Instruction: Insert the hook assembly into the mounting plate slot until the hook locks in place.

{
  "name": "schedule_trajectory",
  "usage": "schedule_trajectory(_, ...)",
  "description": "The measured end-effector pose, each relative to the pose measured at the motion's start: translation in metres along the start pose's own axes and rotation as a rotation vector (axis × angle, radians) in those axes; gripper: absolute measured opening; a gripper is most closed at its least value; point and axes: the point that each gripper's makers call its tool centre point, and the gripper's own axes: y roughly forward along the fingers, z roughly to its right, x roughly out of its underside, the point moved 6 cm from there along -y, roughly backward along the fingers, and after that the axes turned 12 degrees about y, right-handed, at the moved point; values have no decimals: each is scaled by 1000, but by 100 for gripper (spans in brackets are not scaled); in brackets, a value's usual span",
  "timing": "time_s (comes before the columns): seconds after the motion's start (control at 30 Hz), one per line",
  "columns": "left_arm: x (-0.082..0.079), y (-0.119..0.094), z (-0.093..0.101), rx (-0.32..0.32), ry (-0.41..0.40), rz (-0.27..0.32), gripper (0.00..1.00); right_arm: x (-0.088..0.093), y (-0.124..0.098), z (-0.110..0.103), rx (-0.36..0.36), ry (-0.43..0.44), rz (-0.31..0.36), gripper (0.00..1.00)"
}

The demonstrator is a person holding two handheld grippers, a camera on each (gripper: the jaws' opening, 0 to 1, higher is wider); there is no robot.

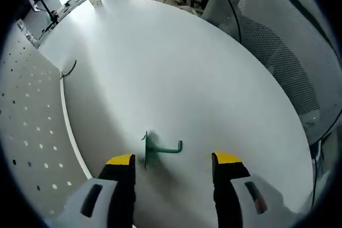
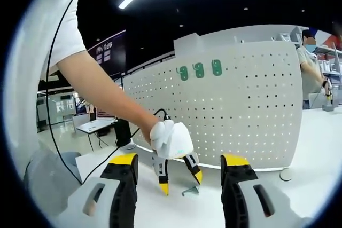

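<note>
Right now I'm holding my left gripper [image 1: 173, 159] spread wide over the green hook [image 1: 158, 148], which is lying on the white table [image 1: 176, 73]; my right gripper [image 2: 179, 172] is gaping too, facing the pegboard [image 2: 240, 110].

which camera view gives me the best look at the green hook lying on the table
The left gripper view: the green hook lies on the white table, clear and unobstructed. In the right gripper view the hook is small and greyish beneath the left hand-held gripper.
</note>
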Motion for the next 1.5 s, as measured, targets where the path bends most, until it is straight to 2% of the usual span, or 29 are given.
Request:
schedule_trajectory(0.1, 0, 1, 2, 24, -3, 3, 59, 0, 0, 0, -1, 4, 0, 60)
schedule_trajectory(0.47, 2, 0, -2, 29, 18, 13, 54, 1, 0, -2, -3, -3, -9, 60)
schedule_trajectory(0.73, 3, 0, -11, 20, -1, 11, 42, 1, 0, -1, -3, 6, -8, 58)
schedule_trajectory(0.87, 6, -2, -16, 5, -40, 13, 29, 1, 0, -1, -4, 5, -9, 57)
schedule_trajectory(1.07, 6, -2, -19, -8, -62, -4, 19, 1, -1, -1, -6, 4, -8, 56)
schedule_trajectory(1.23, 7, -2, -19, -38, -114, 12, 16, 1, -1, -1, -6, 16, -6, 55)
schedule_trajectory(1.5, 10, -1, -19, -75, -116, 20, 5, 0, -1, -1, -8, 20, -3, 55)
